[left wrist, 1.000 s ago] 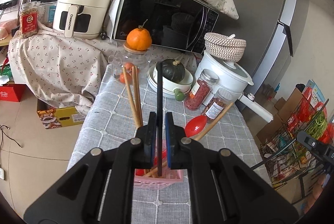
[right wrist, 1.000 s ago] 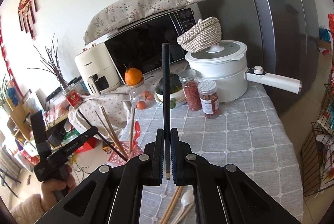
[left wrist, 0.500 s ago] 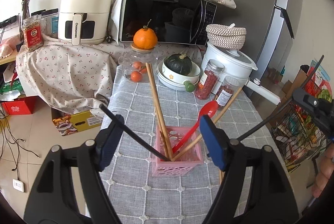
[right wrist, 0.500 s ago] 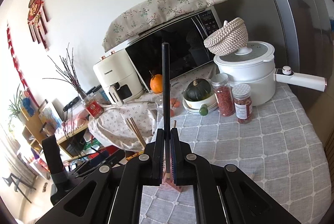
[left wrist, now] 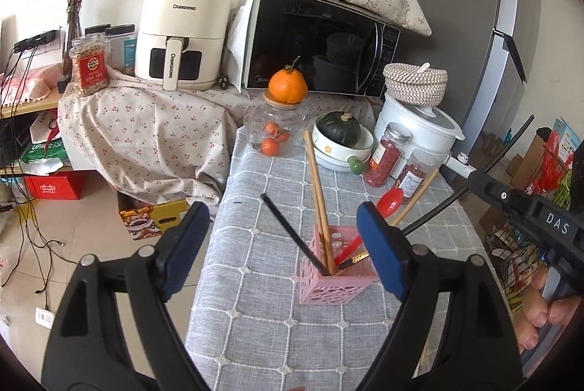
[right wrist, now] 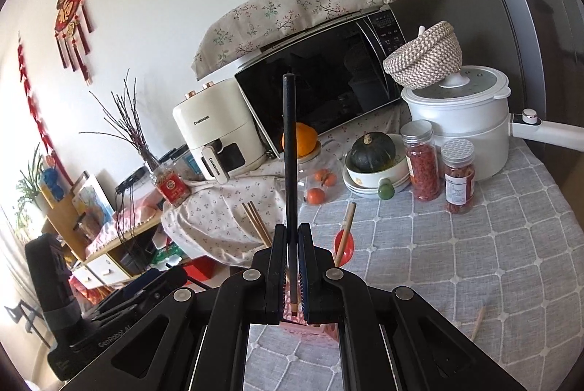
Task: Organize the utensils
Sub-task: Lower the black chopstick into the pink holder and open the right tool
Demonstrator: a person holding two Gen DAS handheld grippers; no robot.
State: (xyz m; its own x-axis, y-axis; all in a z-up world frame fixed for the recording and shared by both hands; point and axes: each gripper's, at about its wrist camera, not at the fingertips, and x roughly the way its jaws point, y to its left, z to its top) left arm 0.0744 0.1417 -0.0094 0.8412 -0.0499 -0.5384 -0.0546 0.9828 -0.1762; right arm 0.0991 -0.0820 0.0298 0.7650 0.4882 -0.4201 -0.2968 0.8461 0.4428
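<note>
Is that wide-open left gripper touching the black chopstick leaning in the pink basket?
Apart. The left wrist view shows the left gripper, jaws opening, with bare tablecloth between its pads and the black chopstick.

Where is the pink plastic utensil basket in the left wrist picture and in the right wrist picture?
Left wrist: the pink plastic utensil basket stands low and right of centre on the grey checked tablecloth, between the fingers of the left gripper, whose jaws are opening.
Right wrist: only a pink sliver shows, behind the right gripper.
Shared landmark: the red spoon.
</note>
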